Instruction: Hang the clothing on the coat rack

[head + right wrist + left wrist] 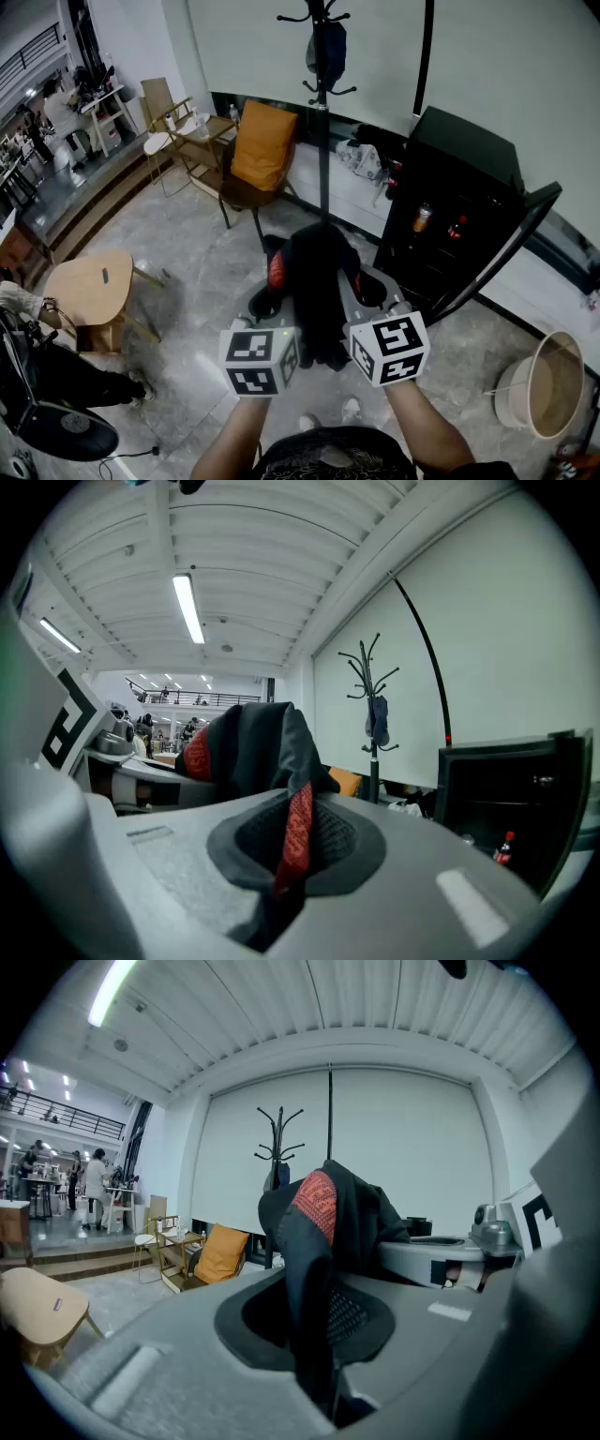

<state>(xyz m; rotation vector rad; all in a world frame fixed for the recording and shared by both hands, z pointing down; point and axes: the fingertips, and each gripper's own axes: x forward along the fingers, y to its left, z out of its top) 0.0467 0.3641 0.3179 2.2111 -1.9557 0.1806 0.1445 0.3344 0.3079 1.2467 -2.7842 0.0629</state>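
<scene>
A black garment with red patches (314, 286) is held up between both grippers, bunched over their jaws. My left gripper (265, 302) is shut on one side of it; in the left gripper view the dark cloth (319, 1269) runs down into the closed jaws. My right gripper (370, 295) is shut on the other side, where a red strip of the garment (292, 832) is pinched. The black coat rack (322, 103) stands straight ahead beyond the grippers, with a dark blue item (327, 49) hanging near its top. The same coat rack (373, 714) shows in the right gripper view.
A chair with an orange cushion (260, 150) stands left of the rack. A black cabinet (459, 211) with its glass door open stands at the right. A round wooden table (89, 291) is at the left, a pale bin (548, 384) at the lower right. People work far left.
</scene>
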